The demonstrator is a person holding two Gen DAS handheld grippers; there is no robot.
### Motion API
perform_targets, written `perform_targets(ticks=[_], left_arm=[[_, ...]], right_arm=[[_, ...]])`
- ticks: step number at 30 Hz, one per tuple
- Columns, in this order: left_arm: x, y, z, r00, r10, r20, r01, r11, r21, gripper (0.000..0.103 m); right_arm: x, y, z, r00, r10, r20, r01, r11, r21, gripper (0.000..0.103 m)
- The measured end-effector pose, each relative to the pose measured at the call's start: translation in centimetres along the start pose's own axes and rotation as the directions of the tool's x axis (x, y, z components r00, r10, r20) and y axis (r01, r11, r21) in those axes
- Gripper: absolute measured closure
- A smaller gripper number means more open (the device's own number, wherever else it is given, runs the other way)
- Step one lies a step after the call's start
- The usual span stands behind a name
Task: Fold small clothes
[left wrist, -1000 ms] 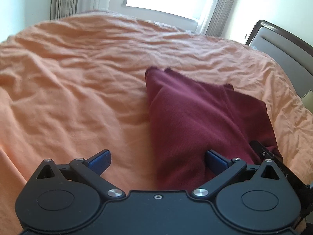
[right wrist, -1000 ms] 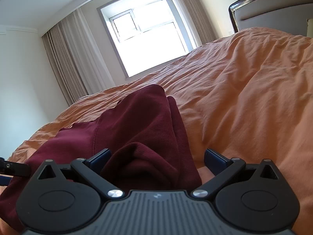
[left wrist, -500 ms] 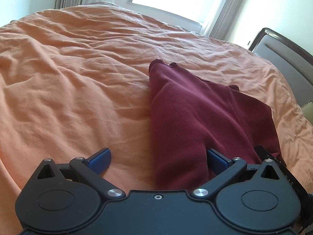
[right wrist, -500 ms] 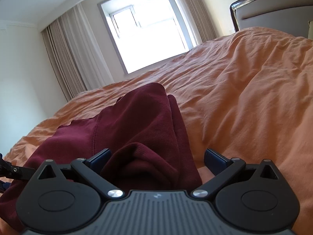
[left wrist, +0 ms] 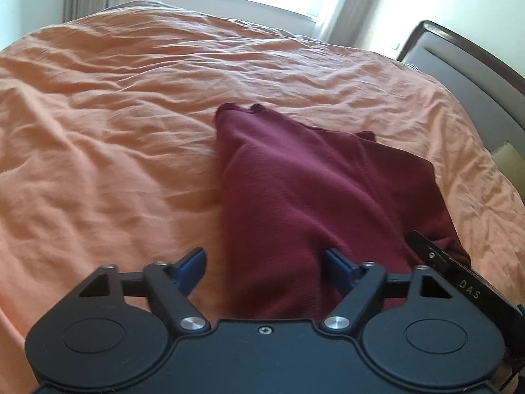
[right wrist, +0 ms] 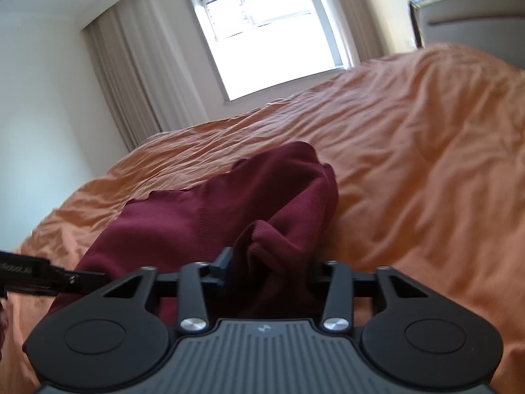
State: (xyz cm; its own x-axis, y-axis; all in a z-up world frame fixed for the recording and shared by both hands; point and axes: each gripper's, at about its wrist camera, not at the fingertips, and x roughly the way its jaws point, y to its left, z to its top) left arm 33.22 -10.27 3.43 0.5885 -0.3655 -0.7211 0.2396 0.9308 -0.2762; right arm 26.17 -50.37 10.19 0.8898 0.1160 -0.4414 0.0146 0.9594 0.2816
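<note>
A maroon knit garment point(left wrist: 311, 180) lies folded lengthwise on the orange bed cover point(left wrist: 115, 115). Its near end runs between the fingers of my left gripper point(left wrist: 265, 262), whose jaws are closing. The right blue pad meets the cloth, while the left pad still stands clear of it. In the right wrist view the garment point(right wrist: 229, 203) is bunched at its near edge. There my right gripper point(right wrist: 269, 266) is closing, and its fingers press that bunch from both sides. The cloth hides the right finger. Each view shows the other tool at its edge.
The wrinkled orange cover point(right wrist: 426, 147) spreads wide on every side of the garment. A dark-framed headboard point(left wrist: 475, 82) rises at the right. A bright window point(right wrist: 269, 39) with pale curtains point(right wrist: 131, 82) stands beyond the far end of the bed.
Both pairs of jaws have narrowed. The right gripper went from wide open to pinching the bunched cloth and rose slightly. The left jaws came in part way around the garment's end.
</note>
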Motion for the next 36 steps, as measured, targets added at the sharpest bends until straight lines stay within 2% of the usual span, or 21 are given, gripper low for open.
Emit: perform_targets(ticks=[2,4,8,11,14,19,25,29,32,34,36], left_arm=[[0.0,-0.6,0.2,1.0,0.0,-0.005,0.0,1.0,0.014,0.036],[-0.2,-1.1,0.4,1.0,0.009,-0.004,-0.009,1.0,0.026,0.042],[-0.9,-1.5,0.7,1.0,0.006,0.012,-0.007,0.999,0.053,0.063],[-1.6,-1.7,1.2,0.999,0.005,0.034,-0.008,0.998,0.07,0.071],[-2.4,-2.1,1.7,0.998,-0.001,0.058,-0.004,0.995,0.102,0.074],[-4.6,-2.1,3.1,0.99,0.002,0.139,-0.021,0.99,0.141,0.075],[-7.5,-0.1,4.6,0.97,0.064,0.233,-0.095,0.988,0.124,0.075],[-8.6,2.3,4.8,0.957,0.122,0.263,-0.148,0.986,0.08,0.075],[-8.6,4.0,4.2,0.947,0.17,0.272,-0.19,0.981,0.047,0.075],[-8.0,5.2,3.5,0.95,0.187,0.249,-0.199,0.98,0.024,0.075],[-6.9,6.4,2.8,0.964,0.181,0.195,-0.182,0.983,-0.014,0.075]], right_arm=[[-0.4,0.6,0.5,1.0,0.006,0.015,-0.005,1.0,-0.017,0.076],[-0.8,1.2,1.1,0.999,0.018,0.031,-0.017,0.999,-0.029,0.078],[-1.6,3.3,2.4,0.997,0.049,0.063,-0.043,0.994,-0.096,0.081],[-2.0,5.3,3.7,0.992,0.075,0.102,-0.06,0.988,-0.146,0.081],[-2.0,7.1,4.9,0.985,0.111,0.133,-0.087,0.981,-0.173,0.081],[-0.8,10.1,6.4,0.972,0.176,0.157,-0.142,0.968,-0.208,0.081],[2.2,13.6,5.8,0.956,0.246,0.161,-0.202,0.948,-0.246,0.081],[4.4,14.1,3.6,0.968,0.229,0.104,-0.201,0.952,-0.229,0.081],[5.4,13.0,1.7,0.985,0.169,0.045,-0.157,0.968,-0.197,0.08],[5.4,11.6,1.2,0.988,0.156,0.021,-0.151,0.977,-0.149,0.079],[4.9,10.6,0.9,0.989,0.149,0.005,-0.147,0.98,-0.132,0.075]])
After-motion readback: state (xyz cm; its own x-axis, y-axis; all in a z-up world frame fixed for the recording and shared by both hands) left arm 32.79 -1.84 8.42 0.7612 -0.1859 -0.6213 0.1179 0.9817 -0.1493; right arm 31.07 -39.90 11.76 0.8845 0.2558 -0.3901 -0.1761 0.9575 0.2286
